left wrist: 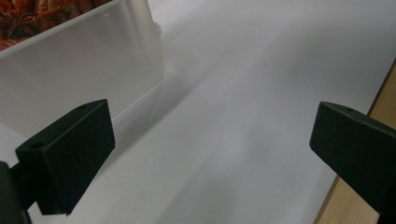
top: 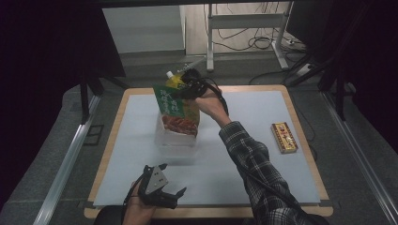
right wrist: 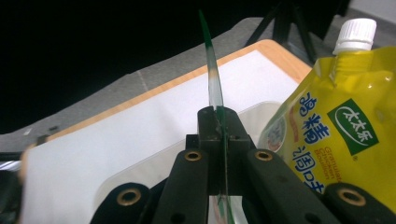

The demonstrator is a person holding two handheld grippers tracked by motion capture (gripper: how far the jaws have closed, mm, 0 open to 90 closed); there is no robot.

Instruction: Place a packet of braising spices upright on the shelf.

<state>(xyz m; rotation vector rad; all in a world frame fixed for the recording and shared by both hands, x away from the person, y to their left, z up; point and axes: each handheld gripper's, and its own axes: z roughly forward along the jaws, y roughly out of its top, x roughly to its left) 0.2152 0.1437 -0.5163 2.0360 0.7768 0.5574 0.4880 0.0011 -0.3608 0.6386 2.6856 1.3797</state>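
A green-and-red snack packet (top: 171, 104) hangs upright over a clear plastic bin (top: 174, 141) at the middle of the table. My right gripper (top: 184, 91) is shut on the packet's top edge. In the right gripper view the packet (right wrist: 212, 70) shows edge-on as a thin green sheet pinched in the closed jaws of the right gripper (right wrist: 219, 122). A yellow spout pouch (top: 177, 81) with a white cap stands in the bin behind the packet, close beside my jaws (right wrist: 345, 126). My left gripper (top: 172, 179) rests near the table's front edge, open and holding nothing (left wrist: 210, 126).
A small red-and-gold box (top: 284, 137) lies flat at the right of the white mat (top: 253, 117). The bin wall (left wrist: 84, 60) stands just ahead and left of my left jaws. The wooden table edge (left wrist: 384, 105) runs along the right of that view.
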